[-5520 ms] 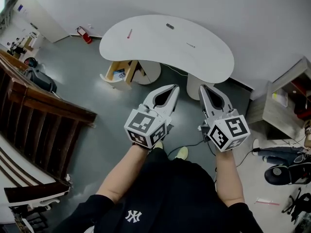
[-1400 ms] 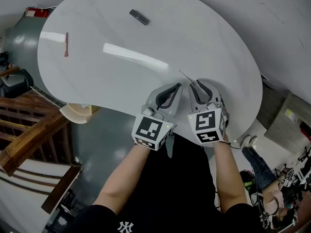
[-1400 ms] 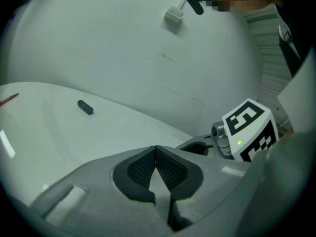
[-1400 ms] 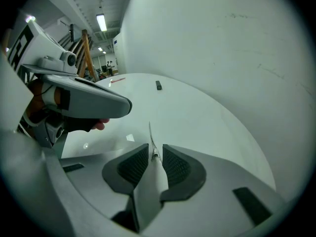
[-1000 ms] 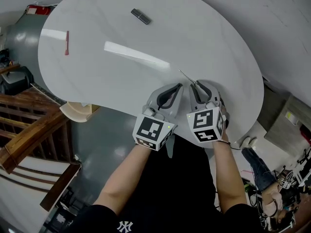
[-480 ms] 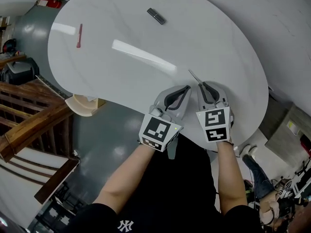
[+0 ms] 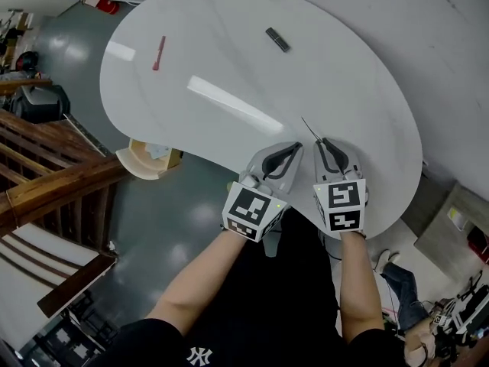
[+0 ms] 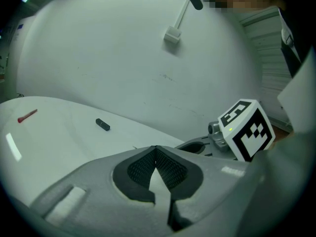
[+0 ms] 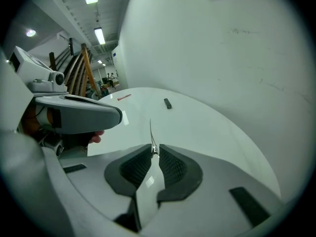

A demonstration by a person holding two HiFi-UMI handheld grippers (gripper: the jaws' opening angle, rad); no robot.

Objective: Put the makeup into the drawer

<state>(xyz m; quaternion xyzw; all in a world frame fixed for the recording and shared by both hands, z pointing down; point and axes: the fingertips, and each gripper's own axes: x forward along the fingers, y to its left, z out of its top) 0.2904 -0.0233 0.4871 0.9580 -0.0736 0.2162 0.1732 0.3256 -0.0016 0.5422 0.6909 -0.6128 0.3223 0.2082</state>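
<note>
Three makeup items are on the white kidney-shaped table [image 7: 229, 52]: a red stick [image 7: 158, 53] at the far left, a small dark case [image 7: 276, 39] at the back, and a thin metal stick [image 7: 309, 127] near the front right. My right gripper [image 7: 324, 141] is shut on the near end of the thin metal stick [image 9: 151, 130], which pokes out beyond its tips. My left gripper [image 7: 296, 147] hovers just left of it, shut on nothing, with its tips together [image 8: 156, 148]. The red stick [image 8: 27, 116] and the dark case [image 8: 102, 125] lie far ahead of it.
An open light wooden drawer unit [image 7: 149, 157] sticks out below the table's front left edge. Dark wooden stair rails [image 7: 53, 182] stand at the left. A grey wall runs behind the table, and a shelf with clutter [image 7: 458, 228] sits at the far right.
The head view has swung, so the table and its items sit further right and lower in view. Both grippers keep their place at the table's front right, the right one still on the thin stick.
</note>
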